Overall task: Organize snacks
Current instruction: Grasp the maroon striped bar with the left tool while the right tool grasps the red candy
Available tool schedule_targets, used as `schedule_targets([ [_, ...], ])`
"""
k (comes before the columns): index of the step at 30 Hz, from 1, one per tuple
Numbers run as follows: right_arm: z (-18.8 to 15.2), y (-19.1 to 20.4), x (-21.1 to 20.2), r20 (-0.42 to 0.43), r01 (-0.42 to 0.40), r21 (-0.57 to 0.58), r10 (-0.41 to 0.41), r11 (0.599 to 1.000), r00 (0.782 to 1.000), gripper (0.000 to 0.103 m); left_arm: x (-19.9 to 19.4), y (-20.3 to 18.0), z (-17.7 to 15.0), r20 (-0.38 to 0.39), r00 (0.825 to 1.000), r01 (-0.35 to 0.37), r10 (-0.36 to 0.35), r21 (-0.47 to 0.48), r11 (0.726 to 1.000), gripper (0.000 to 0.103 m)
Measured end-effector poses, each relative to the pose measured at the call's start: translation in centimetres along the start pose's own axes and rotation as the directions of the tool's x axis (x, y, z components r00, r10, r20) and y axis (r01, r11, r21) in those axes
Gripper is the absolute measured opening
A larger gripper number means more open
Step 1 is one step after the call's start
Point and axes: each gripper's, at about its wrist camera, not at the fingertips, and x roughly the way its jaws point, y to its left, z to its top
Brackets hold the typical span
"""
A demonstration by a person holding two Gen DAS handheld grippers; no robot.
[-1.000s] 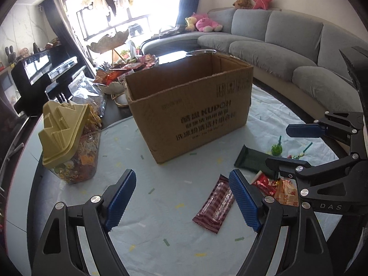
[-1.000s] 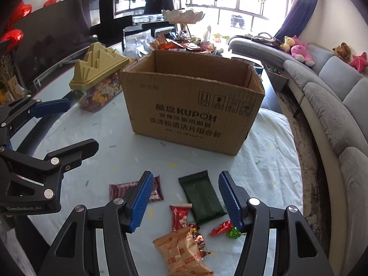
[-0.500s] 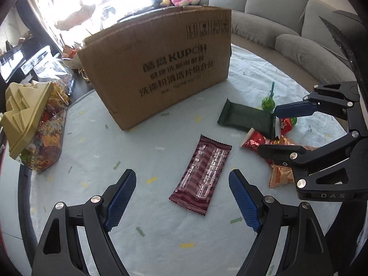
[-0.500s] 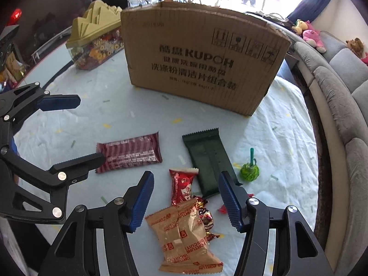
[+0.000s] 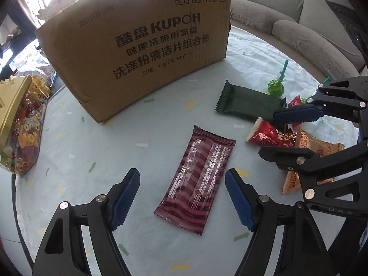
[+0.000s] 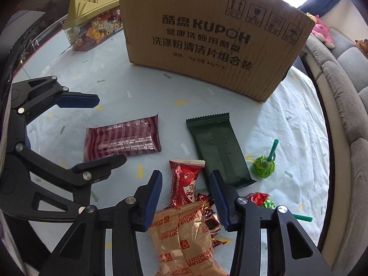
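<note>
My left gripper (image 5: pixel 181 197) and right gripper (image 6: pixel 185 197) share one build: black angular linkage arms with triangular cut-outs, joined by silver round-headed screws. Each finger ends in a ribbed blue pad (image 5: pixel 125 199). White "DAS" lettering marks the right frame.

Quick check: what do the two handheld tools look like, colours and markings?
Both match: the left tool and the right tool have matte black skeletal linkage arms with triangular cut-outs, silver pivot screws and ribbed blue finger pads. Faint "DAS" lettering marks the right one's frame. No cables, hands or sleeves visible.
</note>
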Motion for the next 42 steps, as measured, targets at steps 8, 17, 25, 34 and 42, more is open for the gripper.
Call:
schedule_targets([
  [8, 0.3, -0.3, 0.7, -0.005, -0.013, 0.011, 0.013, 1.000, 1.000, 0.038, 1.1, 0.1, 0.5, -0.009, 1.000, 0.024, -0.024, -0.037, 0.999, 0.067],
  [17, 0.2, 0.2, 1.5, -0.029, -0.041, 0.005, 0.041, 0.999, 0.999, 0.032, 0.9, 0.5, 0.4, 0.015, 0.998, 0.057, -0.055, -0.111, 0.992, 0.039],
  [25, 0.2, 0.2, 1.7, -0.013, -0.046, 0.044, 0.047, 0.998, 0.999, 0.024, 0.3, 1.4, -0.2, 0.021, 0.997, 0.072, -0.069, -0.196, 0.978, 0.036],
  [34, 0.6, -0.3, 0.1, 0.067, -0.069, 0.089, 0.063, 0.994, 0.996, 0.024, -2.8, 2.5, -0.5, 0.087, 0.996, 0.052, -0.031, -0.256, 0.965, 0.036],
  [42, 1.2, -0.9, -2.2, 0.144, -0.073, 0.114, 0.056, 0.991, 0.988, 0.024, -6.1, 3.1, 0.6, 0.167, 0.986, 0.035, 0.012, -0.274, 0.961, 0.036],
])
